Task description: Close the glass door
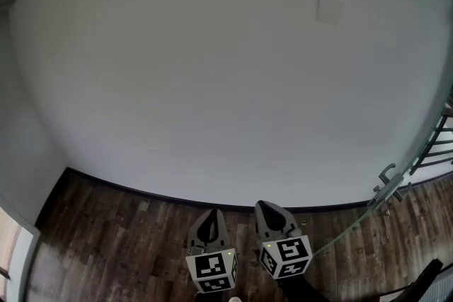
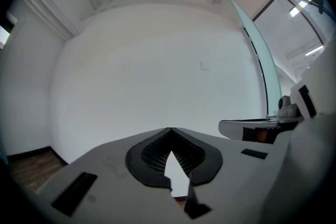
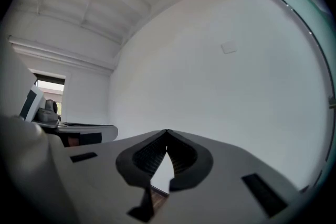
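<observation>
Both claws were pressed tight together, with nothing between them. The left gripper (image 2: 169,129) and the right gripper (image 3: 167,131) sat side by side, pointing level at a plain white wall (image 1: 212,81). Below them was dark wood floor (image 1: 120,237). The glass door (image 1: 352,224) was off to the right – it showed only as a thin greenish edge reaching toward the wall. Its metal handle (image 1: 386,179) was near the right gripper, but they were apart. Neither gripper touched the door. It looked like the door was open and the closing had not begun – reaching it and swinging it closed were both left to do.
</observation>
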The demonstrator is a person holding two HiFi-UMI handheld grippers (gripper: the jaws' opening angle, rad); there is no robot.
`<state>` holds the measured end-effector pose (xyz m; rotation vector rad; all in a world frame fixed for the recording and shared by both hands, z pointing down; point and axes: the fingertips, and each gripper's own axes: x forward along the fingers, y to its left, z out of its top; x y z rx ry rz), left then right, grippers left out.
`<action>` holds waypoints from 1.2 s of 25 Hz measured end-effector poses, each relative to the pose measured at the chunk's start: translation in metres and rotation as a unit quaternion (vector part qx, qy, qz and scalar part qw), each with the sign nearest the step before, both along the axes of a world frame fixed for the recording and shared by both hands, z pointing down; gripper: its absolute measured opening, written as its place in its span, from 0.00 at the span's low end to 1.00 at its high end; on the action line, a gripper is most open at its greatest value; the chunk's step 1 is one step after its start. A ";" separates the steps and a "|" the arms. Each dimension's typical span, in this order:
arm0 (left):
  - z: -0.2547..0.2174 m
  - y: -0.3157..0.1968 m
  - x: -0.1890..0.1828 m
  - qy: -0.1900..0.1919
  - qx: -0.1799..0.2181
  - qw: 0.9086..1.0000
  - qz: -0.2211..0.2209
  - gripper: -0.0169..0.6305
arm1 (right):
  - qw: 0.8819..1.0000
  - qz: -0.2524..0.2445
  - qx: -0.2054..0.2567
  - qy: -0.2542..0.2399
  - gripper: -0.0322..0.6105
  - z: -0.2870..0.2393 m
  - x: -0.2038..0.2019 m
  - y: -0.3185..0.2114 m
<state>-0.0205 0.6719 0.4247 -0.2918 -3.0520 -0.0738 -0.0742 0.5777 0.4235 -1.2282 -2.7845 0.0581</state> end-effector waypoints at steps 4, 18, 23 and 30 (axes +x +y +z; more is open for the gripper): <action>0.010 0.023 -0.024 0.006 0.012 1.000 0.011 0.02 | 1.000 0.013 0.008 0.003 0.05 0.008 -0.019 0.019; 0.012 0.033 -0.206 0.010 0.007 0.997 0.076 0.02 | 0.998 0.062 0.011 0.005 0.05 0.009 -0.189 0.035; 0.012 0.012 -0.274 0.012 0.006 0.993 0.117 0.02 | 0.995 0.096 0.012 0.002 0.05 0.005 -0.247 0.019; 0.018 -0.047 -0.340 0.012 0.011 0.980 0.197 0.02 | 0.987 0.162 0.022 0.005 0.05 0.013 -0.297 -0.032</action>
